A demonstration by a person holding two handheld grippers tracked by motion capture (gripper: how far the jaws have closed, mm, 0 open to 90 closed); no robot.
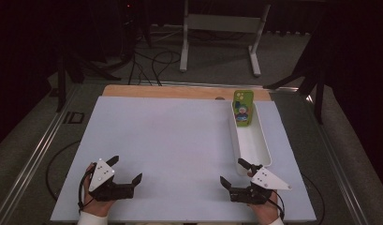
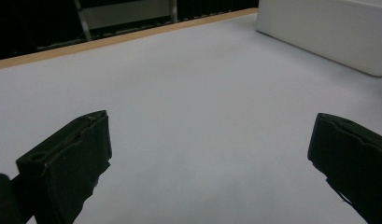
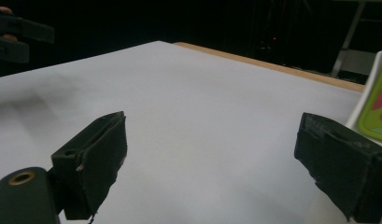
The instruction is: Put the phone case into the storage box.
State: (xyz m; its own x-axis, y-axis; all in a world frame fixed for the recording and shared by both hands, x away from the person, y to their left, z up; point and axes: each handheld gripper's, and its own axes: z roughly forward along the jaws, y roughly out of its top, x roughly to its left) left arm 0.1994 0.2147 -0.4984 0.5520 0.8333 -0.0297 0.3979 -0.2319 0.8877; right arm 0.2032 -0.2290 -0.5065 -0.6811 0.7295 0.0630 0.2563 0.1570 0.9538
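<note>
Upright in the white tray (image 1: 259, 140), a green cartoon-printed phone (image 1: 243, 108); both claws gape wide, empty.

Two handheld black grippers, white cuffs.
Left gripper (image 1: 126, 169) and right gripper (image 1: 233, 171): black blocky jaws, grey three-cornered screwed top plates, black trailing cables, brass-ringed hole.
</note>
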